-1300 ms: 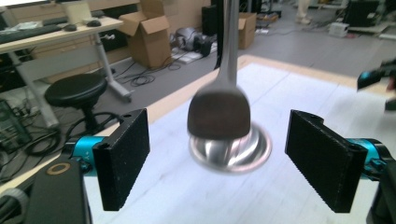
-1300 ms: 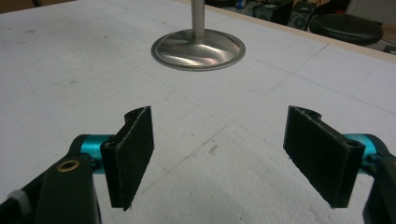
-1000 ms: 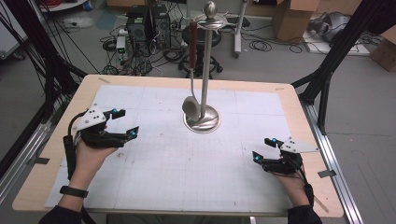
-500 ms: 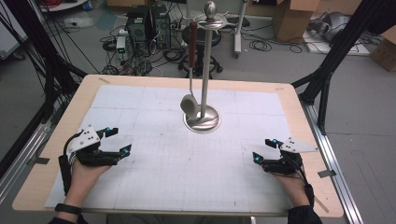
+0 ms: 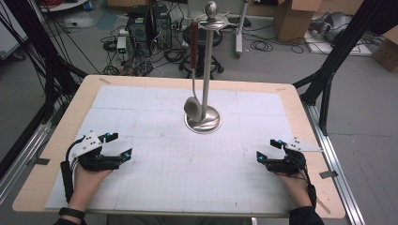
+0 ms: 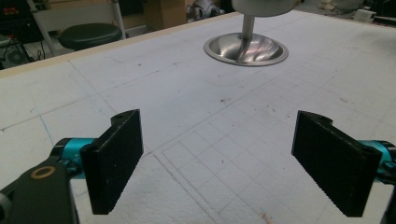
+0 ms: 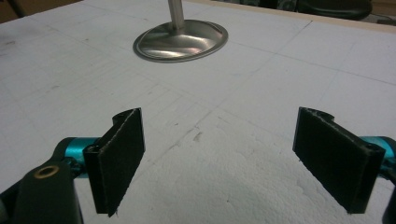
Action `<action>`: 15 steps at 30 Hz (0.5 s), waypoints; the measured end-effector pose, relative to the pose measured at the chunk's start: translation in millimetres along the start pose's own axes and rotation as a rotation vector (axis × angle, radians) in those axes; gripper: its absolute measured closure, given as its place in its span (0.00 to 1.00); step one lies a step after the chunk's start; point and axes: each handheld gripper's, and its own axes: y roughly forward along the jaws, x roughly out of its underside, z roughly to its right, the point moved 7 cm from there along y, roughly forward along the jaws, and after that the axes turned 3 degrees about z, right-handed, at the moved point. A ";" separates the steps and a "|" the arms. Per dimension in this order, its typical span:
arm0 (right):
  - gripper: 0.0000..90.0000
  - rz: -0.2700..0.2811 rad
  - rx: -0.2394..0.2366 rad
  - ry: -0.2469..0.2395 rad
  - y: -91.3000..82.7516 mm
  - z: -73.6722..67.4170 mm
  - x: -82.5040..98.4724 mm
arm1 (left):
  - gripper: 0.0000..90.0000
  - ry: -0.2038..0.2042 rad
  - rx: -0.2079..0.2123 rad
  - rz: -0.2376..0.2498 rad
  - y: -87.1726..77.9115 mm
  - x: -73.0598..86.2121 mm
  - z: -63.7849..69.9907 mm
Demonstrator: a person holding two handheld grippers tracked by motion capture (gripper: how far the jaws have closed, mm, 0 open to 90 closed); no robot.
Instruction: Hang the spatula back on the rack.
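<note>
Desk [image 5: 300, 122]: a pale wooden top with rounded corners, most of it under a white sheet ruled in a faint grid, scuffed and speckled with small dark marks.
Room: grey floor beyond the far edge, strewn with black cables; a stack of dark electronics boxes [image 5: 145, 23] at far left, cardboard boxes at far right, black frame struts slanting down on both sides.
Stand [image 5: 209, 56]: a slim polished metal pole with a round knob on top, rising from a wide, shiny, dished round base [image 5: 202, 123] at the middle of the desk, toward the far side.
Ladle [image 5: 193, 70]: hangs from the stand's top arm just left of the pole; brown wooden grip, thin metal stem, rounded steel bowl low over the base.
Left gripper [image 5: 119, 146]: at near left on the sheet, held in a hand, black body with teal joints and a grey plate; its flat black ribbed fingers [image 6: 116, 158] are spread wide with bare sheet between them.
Right gripper [image 5: 269, 150]: at near right, well apart from the stand; its fingers [image 7: 122, 156] have just been opening and stand wide, nothing between them.
</note>
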 end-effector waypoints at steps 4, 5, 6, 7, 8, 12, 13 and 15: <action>0.17 0.003 0.001 -0.001 0.0 0.6 -0.2 | 0.19 -0.003 -0.003 -0.002 0.3 0.5 -0.1; 0.17 0.002 0.000 0.000 0.0 0.5 -0.2 | 0.19 -0.006 -0.005 -0.003 0.3 0.8 -0.1; 0.17 0.002 0.000 -0.001 0.0 0.7 -0.1 | 0.19 -0.004 -0.005 -0.007 0.0 1.3 -0.6; 0.17 0.000 0.001 -0.001 0.2 0.5 0.0 | 0.19 -0.005 -0.007 -0.008 0.0 1.7 -1.0; 0.17 0.000 0.002 -0.005 0.4 0.6 0.0 | 0.19 -0.007 -0.006 -0.011 -0.2 2.1 -1.2; 0.17 0.000 0.003 -0.005 0.2 0.7 -0.1 | 0.19 -0.009 -0.011 -0.010 -0.6 2.5 -2.1; 0.17 0.001 0.002 -0.002 0.1 0.6 -0.1 | 0.19 -0.007 -0.012 -0.009 -0.7 2.4 -2.4; 0.17 0.001 0.001 -0.002 0.1 0.6 -0.1 | 0.19 -0.007 -0.012 -0.009 -0.7 2.3 -2.6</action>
